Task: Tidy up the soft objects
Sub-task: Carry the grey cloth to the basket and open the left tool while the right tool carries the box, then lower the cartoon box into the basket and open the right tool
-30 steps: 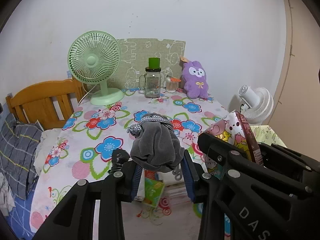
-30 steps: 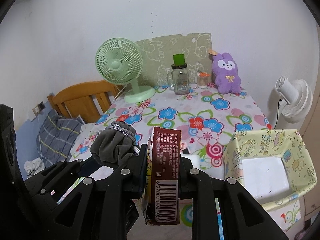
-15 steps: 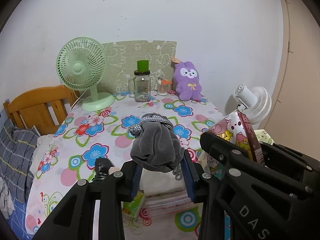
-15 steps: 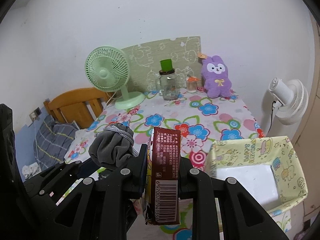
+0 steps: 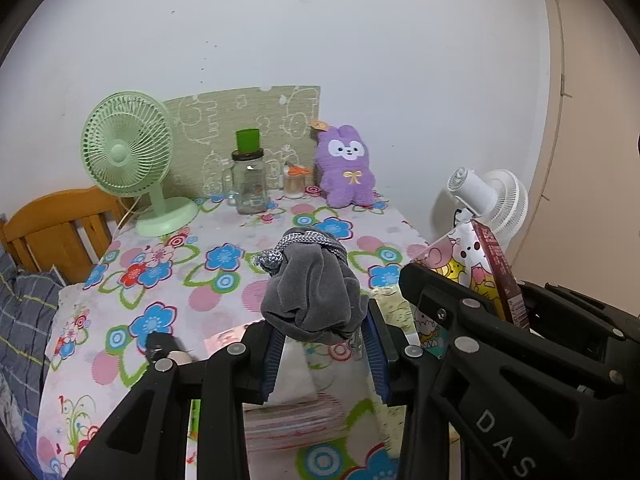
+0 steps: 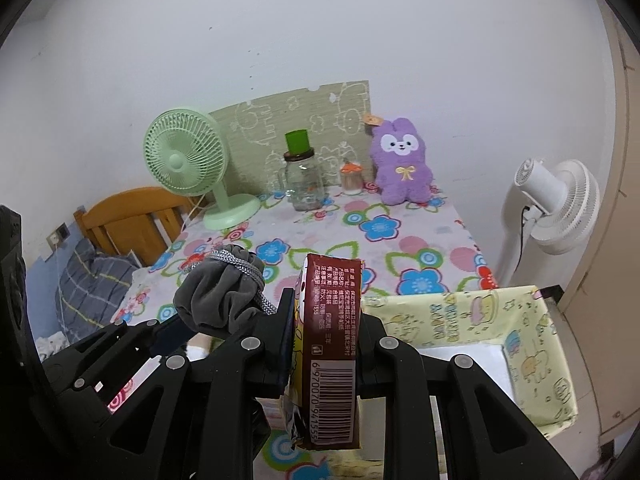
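Left wrist view: left gripper [image 5: 326,354], fingers clamped on grey pouch [image 5: 314,292], above the table [image 5: 168,276]. Right wrist view: right gripper [image 6: 324,346] grips tissue pack [image 6: 330,344], left of the box [image 6: 520,332]. Step: carrying. Next: release both inside box.

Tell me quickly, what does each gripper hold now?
Left gripper: closed on the grey pouch.
Right gripper: closed on the brown packet.

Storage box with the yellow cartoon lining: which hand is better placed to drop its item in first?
Right, probably. The right gripper, clamped on the tissue pack, sits beside the storage box. The left gripper, holding the grey pouch, is farther from it.
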`<state>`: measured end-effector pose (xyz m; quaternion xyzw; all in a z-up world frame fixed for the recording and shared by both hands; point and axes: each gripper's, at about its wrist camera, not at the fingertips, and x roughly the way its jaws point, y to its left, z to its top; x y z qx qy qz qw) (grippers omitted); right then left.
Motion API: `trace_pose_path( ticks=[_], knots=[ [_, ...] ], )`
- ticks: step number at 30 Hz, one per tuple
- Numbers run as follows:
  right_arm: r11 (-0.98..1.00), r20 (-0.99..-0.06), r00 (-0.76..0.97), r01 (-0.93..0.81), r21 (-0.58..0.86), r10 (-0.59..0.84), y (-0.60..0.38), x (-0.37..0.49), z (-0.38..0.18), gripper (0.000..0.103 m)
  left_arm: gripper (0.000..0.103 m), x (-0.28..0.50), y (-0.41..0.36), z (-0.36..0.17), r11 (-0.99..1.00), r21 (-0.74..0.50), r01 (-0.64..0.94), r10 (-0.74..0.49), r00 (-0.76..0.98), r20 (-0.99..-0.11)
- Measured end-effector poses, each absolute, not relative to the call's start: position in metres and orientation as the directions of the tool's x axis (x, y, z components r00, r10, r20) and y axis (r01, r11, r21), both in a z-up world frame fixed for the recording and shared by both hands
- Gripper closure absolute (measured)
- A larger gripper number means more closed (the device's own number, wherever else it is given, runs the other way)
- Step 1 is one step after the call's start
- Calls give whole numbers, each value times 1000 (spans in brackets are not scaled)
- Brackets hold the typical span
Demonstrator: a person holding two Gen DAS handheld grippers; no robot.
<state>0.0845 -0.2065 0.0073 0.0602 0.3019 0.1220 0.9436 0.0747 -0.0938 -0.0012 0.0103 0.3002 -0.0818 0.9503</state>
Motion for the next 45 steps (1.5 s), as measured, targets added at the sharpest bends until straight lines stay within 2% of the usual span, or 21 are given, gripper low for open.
trace_pose_path(
  ticks=[16,31,32,35,36,39,45],
  knots=[
    [978,-571,801,-91,186,183,-267,91,-6,77,65,88,-155,-12,965,-25,263,-225,772,-594],
    [980,-627,770,3,197,124,-304,105,-38,77,64,106,-192,-40,943,2,332,-244,697,-674],
    [980,-629,768,5,197,123,-305,106,-39,77,62,107,-193,-41,944,5,329,-238,694,-679],
    [980,-637,761,6,197,124,-307,111,-44,77,33,111,-194,-45,947,14,320,-221,686,-693],
    [980,-640,759,5,197,125,-307,112,-45,77,28,112,-194,-45,947,16,320,-219,684,-696],
    [980,-649,750,5,197,127,-308,117,-50,77,18,114,-196,-46,944,14,329,-226,678,-700],
    [980,-660,739,1,199,134,-309,125,-58,77,17,123,-198,-50,947,2,323,-223,659,-718]
  ],
)
